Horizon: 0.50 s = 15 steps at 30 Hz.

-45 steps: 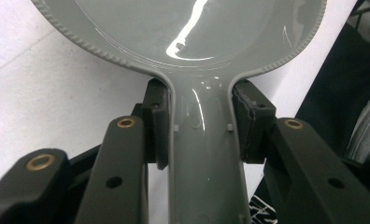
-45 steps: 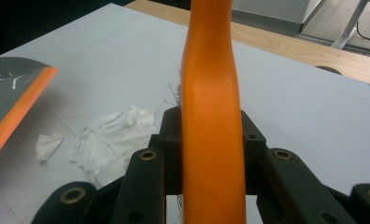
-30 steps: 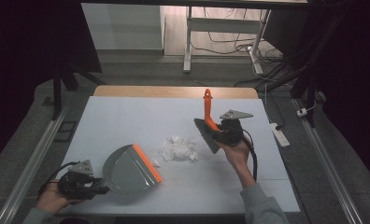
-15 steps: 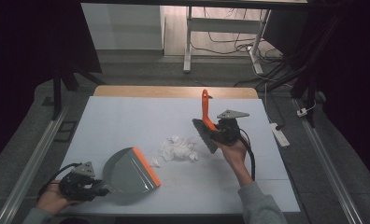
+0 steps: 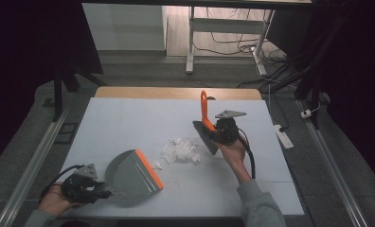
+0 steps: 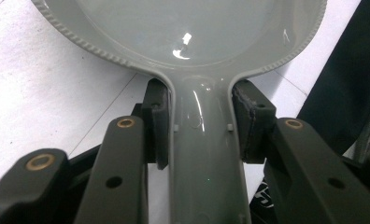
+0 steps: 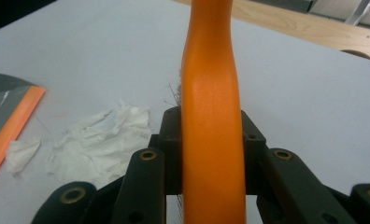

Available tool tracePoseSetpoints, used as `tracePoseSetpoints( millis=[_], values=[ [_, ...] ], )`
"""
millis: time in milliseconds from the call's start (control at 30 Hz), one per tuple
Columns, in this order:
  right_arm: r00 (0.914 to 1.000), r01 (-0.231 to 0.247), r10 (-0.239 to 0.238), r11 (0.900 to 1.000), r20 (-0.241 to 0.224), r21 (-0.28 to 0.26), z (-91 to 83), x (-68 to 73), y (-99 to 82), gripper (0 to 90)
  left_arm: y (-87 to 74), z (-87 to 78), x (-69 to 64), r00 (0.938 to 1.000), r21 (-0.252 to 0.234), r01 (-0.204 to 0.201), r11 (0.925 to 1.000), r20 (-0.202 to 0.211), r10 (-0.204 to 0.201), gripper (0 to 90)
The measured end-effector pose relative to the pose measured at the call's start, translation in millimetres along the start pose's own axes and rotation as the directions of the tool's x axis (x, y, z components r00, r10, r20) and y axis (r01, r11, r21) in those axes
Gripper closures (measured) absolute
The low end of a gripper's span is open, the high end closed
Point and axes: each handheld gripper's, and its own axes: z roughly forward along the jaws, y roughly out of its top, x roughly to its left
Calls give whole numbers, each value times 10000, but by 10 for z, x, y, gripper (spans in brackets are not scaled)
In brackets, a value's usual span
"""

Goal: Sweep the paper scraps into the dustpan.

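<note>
On the pale surface (image 5: 129,123) I hold the grey dustpan (image 5: 131,172) at near left, my left gripper (image 5: 88,189) fingers clamped on its handle. My right gripper (image 5: 218,134) fingers grip the orange brush (image 5: 205,124), just right of the crumpled tissue scraps (image 5: 181,151) mid-surface.

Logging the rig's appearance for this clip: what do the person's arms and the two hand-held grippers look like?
Both are black. The left hand-held gripper and the right hand-held gripper each carry a grey three-cornered plate on top and trail a black cable. In the gripper views the jaws are black linkage arms with brass-coloured pivot pins and dark rubbery pads. The right arm wears a grey sleeve.
</note>
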Motion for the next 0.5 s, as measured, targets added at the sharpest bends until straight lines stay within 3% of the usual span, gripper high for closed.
tracePoseSetpoints(
  millis=[367,500],
  values=[
    [9999,37,-48,9969,136,787,227,11,39,705,1,22,11,9999,-13,42,10000,126,-42,616],
    [10000,-3,-4,9965,82,831,261,20,28,705,6,15,2,10000,-2,-46,10000,64,46,616]
  ],
)
